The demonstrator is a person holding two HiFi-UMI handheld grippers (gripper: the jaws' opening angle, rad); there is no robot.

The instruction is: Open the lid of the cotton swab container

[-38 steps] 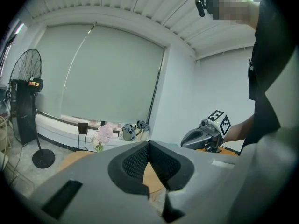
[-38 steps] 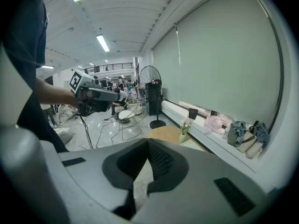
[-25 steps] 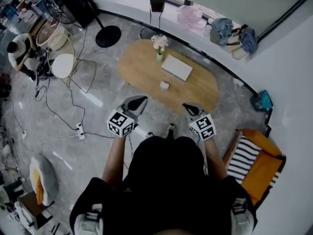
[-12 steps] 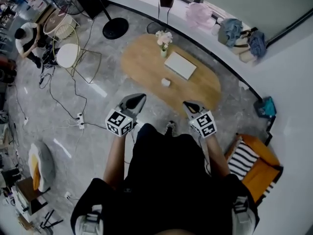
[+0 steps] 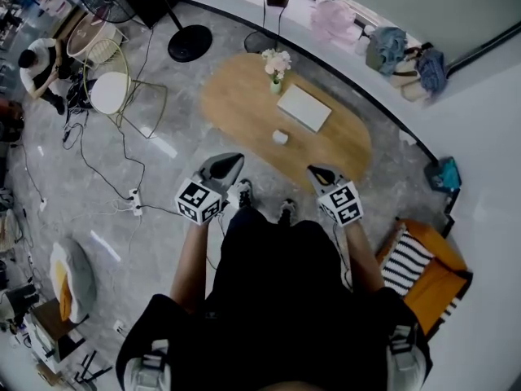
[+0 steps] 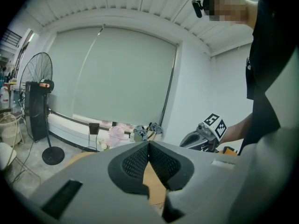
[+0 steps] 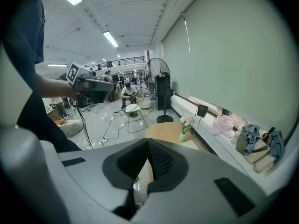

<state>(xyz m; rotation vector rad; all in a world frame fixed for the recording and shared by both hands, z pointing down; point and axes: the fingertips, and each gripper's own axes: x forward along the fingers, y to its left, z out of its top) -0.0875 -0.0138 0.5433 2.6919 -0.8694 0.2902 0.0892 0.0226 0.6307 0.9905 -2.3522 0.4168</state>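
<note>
One oval wooden table [image 5: 236, 108], white container [image 5: 279, 137], grey floor [image 5: 49, 210]

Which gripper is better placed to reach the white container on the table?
The right gripper, marginally: both are shut, empty, short of the table; its tip looks slightly nearer the container than the left gripper.

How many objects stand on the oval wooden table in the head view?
3: a small vase of pale flowers farthest from the person, a flat white rectangular box beside it, a small white container nearest the person. None looks hidden.
</note>
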